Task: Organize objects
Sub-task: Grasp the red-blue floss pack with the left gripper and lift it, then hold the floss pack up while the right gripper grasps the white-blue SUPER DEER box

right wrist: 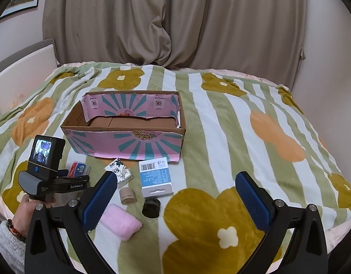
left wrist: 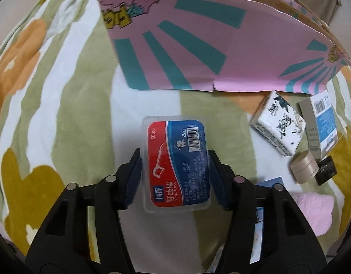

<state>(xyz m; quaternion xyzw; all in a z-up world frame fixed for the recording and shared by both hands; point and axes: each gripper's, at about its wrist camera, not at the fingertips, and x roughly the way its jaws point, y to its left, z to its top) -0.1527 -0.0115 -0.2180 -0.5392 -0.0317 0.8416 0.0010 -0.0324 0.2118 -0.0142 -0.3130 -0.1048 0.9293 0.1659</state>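
Observation:
My left gripper (left wrist: 174, 178) is shut on a clear dental floss box (left wrist: 177, 164) with a red and blue label, held just in front of the pink cardboard box (left wrist: 198, 45). In the right wrist view the floss box (right wrist: 79, 168) and the left gripper (right wrist: 68, 178) are at the left, near the open pink box (right wrist: 127, 146). My right gripper (right wrist: 175, 196) is open and empty above the blanket. A tissue pack (right wrist: 120, 172), a blue-white carton (right wrist: 156, 178), a beige jar (right wrist: 127, 196), a black jar (right wrist: 151, 207) and a pink sponge (right wrist: 120, 222) lie in front of the box.
A flowered green-striped blanket (right wrist: 244, 137) covers the bed. Beige curtains (right wrist: 175, 22) hang behind it. In the left wrist view the tissue pack (left wrist: 278, 125), beige jar (left wrist: 303, 165), carton (left wrist: 321, 125) and a small black item (left wrist: 326, 170) lie at the right.

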